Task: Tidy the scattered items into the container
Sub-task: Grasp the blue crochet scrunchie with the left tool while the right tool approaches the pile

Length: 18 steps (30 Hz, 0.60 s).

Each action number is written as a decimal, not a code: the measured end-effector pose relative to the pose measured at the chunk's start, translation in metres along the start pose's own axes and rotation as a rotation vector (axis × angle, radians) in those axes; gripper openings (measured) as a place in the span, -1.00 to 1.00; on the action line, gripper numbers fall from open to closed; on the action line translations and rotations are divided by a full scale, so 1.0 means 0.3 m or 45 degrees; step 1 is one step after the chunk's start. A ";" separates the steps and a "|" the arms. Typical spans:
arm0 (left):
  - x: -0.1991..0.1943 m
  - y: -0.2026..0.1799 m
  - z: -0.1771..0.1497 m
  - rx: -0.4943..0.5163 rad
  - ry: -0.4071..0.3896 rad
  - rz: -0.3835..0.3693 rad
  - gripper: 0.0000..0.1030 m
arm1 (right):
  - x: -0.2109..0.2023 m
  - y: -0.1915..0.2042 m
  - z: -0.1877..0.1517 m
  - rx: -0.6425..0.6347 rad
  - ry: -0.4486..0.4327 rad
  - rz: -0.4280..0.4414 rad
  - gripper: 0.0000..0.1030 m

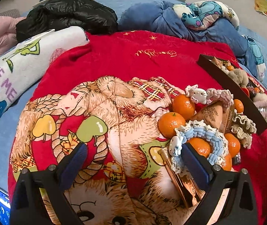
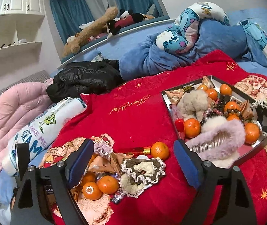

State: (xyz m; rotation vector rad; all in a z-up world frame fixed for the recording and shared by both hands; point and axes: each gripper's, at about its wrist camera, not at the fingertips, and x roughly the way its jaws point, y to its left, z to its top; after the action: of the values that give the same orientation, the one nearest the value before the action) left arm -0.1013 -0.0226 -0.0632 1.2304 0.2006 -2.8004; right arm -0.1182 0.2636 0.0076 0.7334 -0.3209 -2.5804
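White blanket (image 1: 6, 78) reads "MAKE ME" (rest cut off)

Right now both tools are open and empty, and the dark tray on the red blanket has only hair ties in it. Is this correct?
Not quite. The right wrist view shows the tray also holds tangerines and snack packets, not only hair ties. The rest stands: the left tool and right tool are open and empty.

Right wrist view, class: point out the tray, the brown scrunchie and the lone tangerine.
tray (image 2: 220, 164), right wrist view, near rim.
brown scrunchie (image 2: 131, 164), right wrist view, brown band.
lone tangerine (image 2: 160, 150), right wrist view, peel centre.
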 end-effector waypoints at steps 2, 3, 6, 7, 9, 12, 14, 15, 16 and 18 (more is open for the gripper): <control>0.005 -0.007 -0.002 0.010 0.008 -0.054 0.63 | 0.009 0.004 -0.004 -0.004 0.020 0.013 0.60; 0.007 -0.013 0.005 0.012 0.012 -0.078 0.40 | 0.012 0.007 -0.005 -0.006 0.026 0.018 0.56; 0.012 -0.033 0.009 0.033 0.021 -0.185 -0.26 | 0.019 0.011 -0.011 -0.006 0.037 0.021 0.41; 0.011 -0.039 0.008 0.034 0.021 -0.209 -0.38 | 0.023 0.010 -0.013 0.000 0.042 0.020 0.41; 0.004 -0.053 0.006 0.040 0.018 -0.242 -0.70 | 0.024 0.002 -0.014 0.011 0.045 0.018 0.41; -0.007 -0.077 0.007 0.055 0.009 -0.230 -0.71 | 0.023 -0.015 -0.012 0.036 0.045 0.006 0.41; -0.011 -0.068 0.011 0.026 0.009 -0.249 -0.71 | 0.021 -0.030 -0.010 0.065 0.046 0.007 0.41; -0.018 -0.059 0.010 0.004 0.005 -0.260 -0.71 | 0.019 -0.037 -0.010 0.078 0.046 0.008 0.41; -0.031 -0.046 0.004 -0.003 0.000 -0.259 -0.71 | 0.018 -0.043 -0.009 0.089 0.046 0.015 0.41; -0.049 -0.030 0.001 -0.009 -0.023 -0.239 -0.71 | 0.014 -0.053 -0.007 0.102 0.043 0.028 0.41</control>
State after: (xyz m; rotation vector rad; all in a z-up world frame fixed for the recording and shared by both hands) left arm -0.0929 -0.0135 -0.0514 1.2449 0.3413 -2.9638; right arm -0.1258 0.2753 -0.0013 0.7957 -0.4214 -2.5442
